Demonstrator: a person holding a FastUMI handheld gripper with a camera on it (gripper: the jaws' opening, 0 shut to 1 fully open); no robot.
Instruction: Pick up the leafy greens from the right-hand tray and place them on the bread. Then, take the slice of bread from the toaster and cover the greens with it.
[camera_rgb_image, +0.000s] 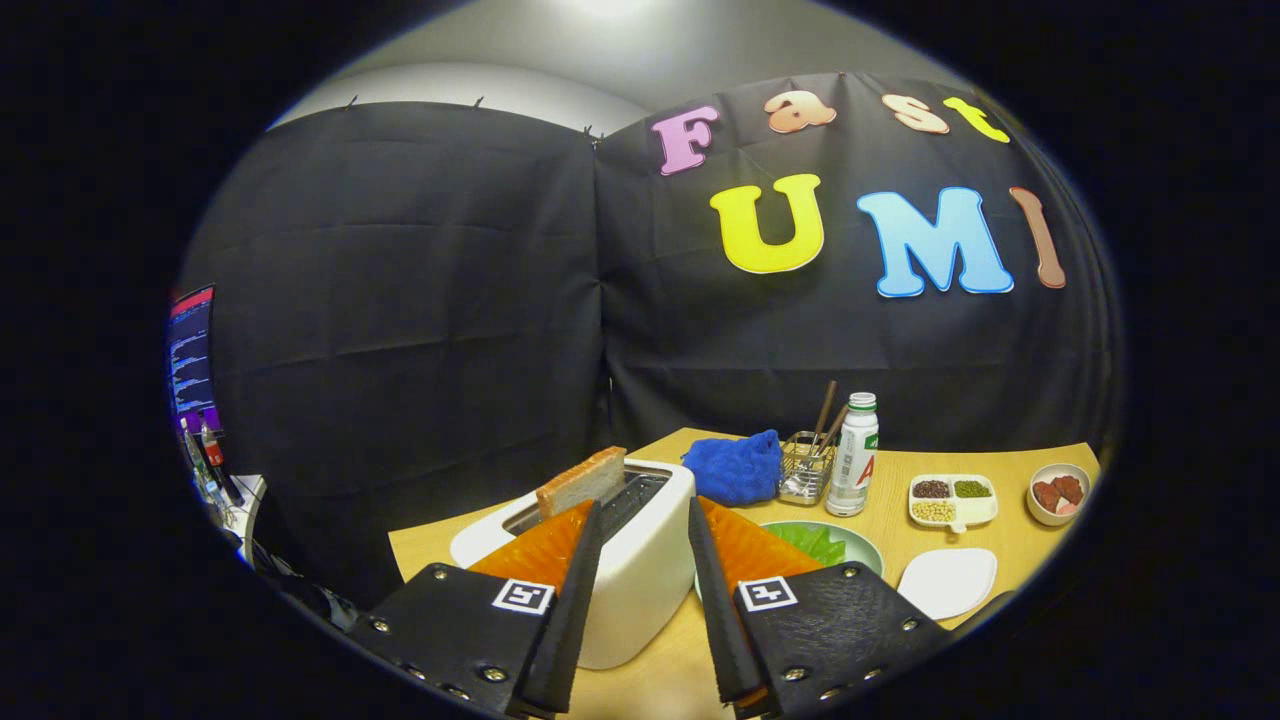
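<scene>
**Tongs spread over the toaster**

Your tongs (645, 520) are spread apart and pinch nothing, with the white toaster (610, 560) between them. The bread slice (582, 480) stands up in its slot. The leafy greens (820, 543) lie on a green plate (868, 548) on the desk (1010, 520).

Your claw (645, 520) stands open with nothing gripped, and its right finger hides the near-left part of the green plate (862, 548) and most of the leafy greens (820, 545). The bread slice (582, 482) shows only its top above the toaster (640, 570) slot. What fills the small far-right bowl (1058, 495) is too small to tell.
</scene>
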